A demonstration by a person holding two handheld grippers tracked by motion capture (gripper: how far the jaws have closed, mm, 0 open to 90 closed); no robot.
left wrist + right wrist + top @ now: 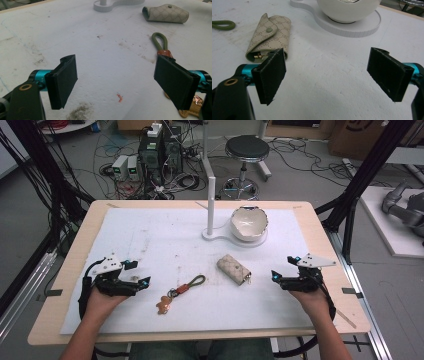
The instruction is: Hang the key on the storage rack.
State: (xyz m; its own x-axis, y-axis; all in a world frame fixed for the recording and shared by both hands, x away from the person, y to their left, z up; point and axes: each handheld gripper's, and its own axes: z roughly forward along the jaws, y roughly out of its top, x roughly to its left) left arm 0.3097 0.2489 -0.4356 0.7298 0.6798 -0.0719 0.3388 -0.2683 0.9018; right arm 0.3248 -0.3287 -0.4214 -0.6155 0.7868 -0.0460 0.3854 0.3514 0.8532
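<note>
A beige patterned key pouch [233, 268] [165, 13] [268, 33] lies closed at the middle of the white mat. Left of it lies a keychain [184, 289] with an olive loop [159, 41] [222, 25] and a copper charm [192, 106]. A white bowl [248, 223] [348, 9] sits on the round base of a white stand [211, 195]. My left gripper [135, 275] [120, 87] stands open over bare mat, left of the keychain. My right gripper [283, 267] [329, 77] is open too, just right of the pouch, nothing between its jaws.
The white mat [150, 240] covers most of the wooden table [75, 250]. The stand's flat base [115, 4] [352, 27] lies at the back centre. Behind the table are a stool [246, 150], cables and electronics; black frame posts [360, 180] flank the sides.
</note>
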